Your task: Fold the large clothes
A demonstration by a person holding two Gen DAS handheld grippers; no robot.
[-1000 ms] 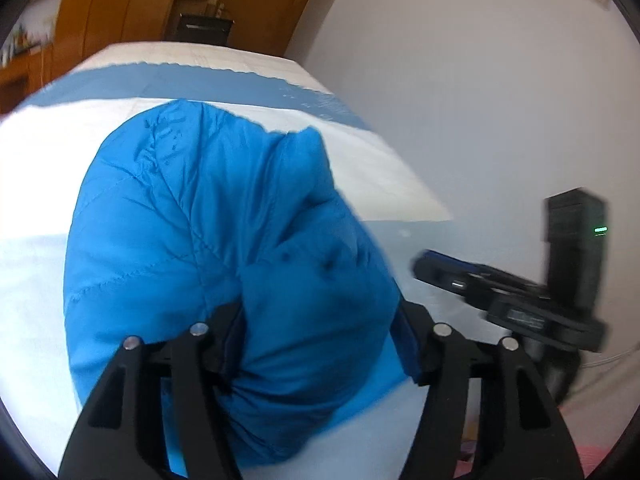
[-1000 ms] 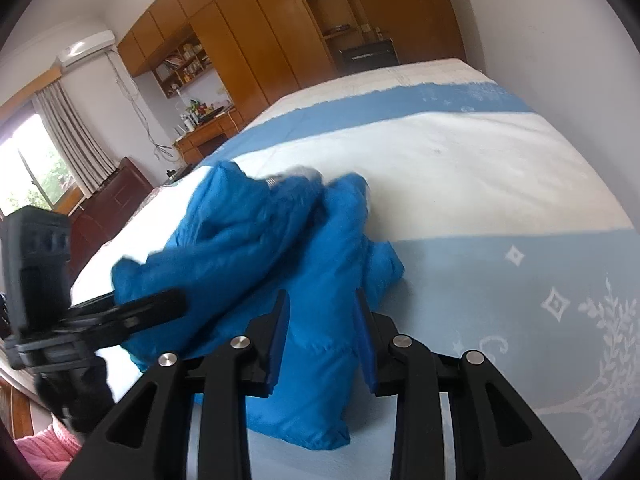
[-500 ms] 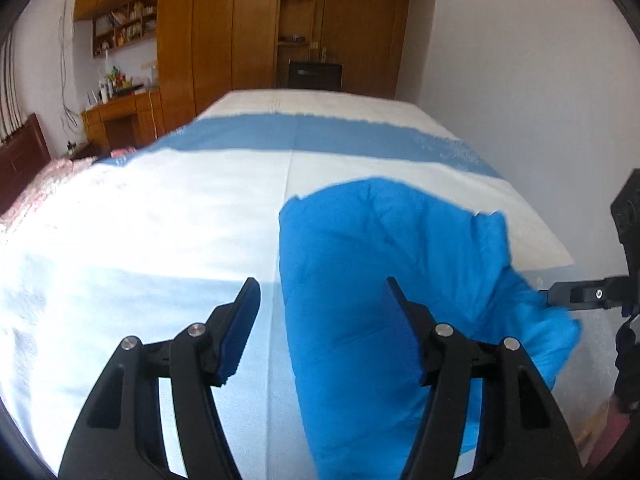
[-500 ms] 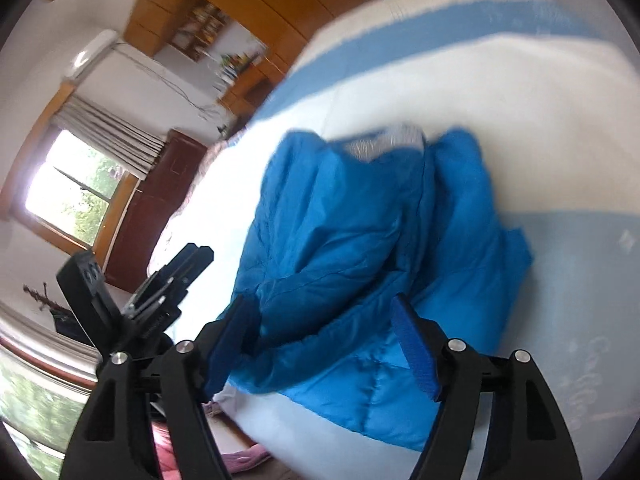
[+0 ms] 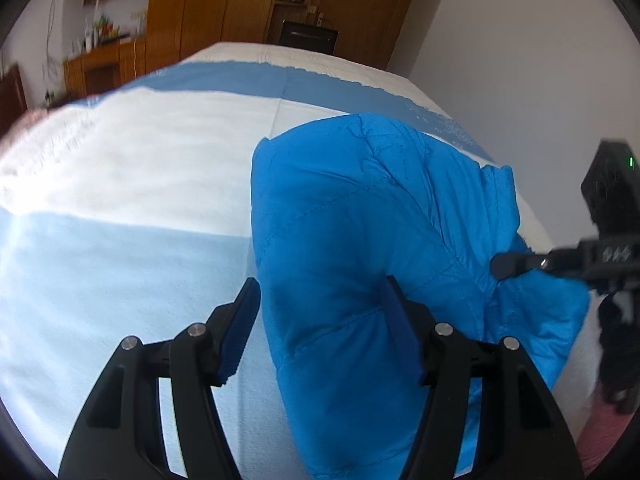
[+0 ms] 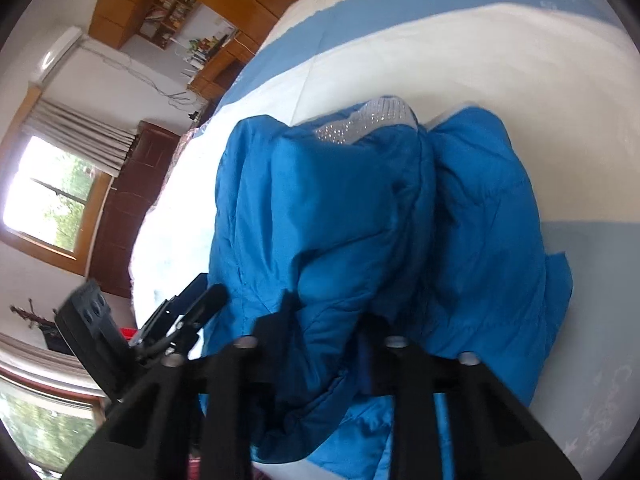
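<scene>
A blue quilted jacket (image 5: 360, 240) lies bunched on the bed, its silver-dotted lining (image 6: 360, 120) showing at the far end. My left gripper (image 5: 320, 320) is open and straddles the jacket's left edge near the bed's front. One pad (image 5: 236, 336) is over the sheet and the other (image 5: 400, 332) is against the fabric. My right gripper (image 6: 326, 316) has its jaws closing on a fold at the jacket's near end. Fabric bunches between the fingers and hides their tips. From the left wrist view, the right gripper (image 5: 504, 266) digs into the jacket's right side.
The bed (image 5: 120, 160) has a white and blue striped cover. A white wall (image 5: 520, 60) runs along its right side and wooden wardrobes (image 5: 240, 0) stand beyond its far end. A window (image 6: 52, 196) and a dark wooden cabinet (image 6: 128, 200) are to the left.
The left gripper let go of the jacket bulk it held and now stands over the jacket's left edge. The right gripper opened wide, moved closer, and closed into the folds.
</scene>
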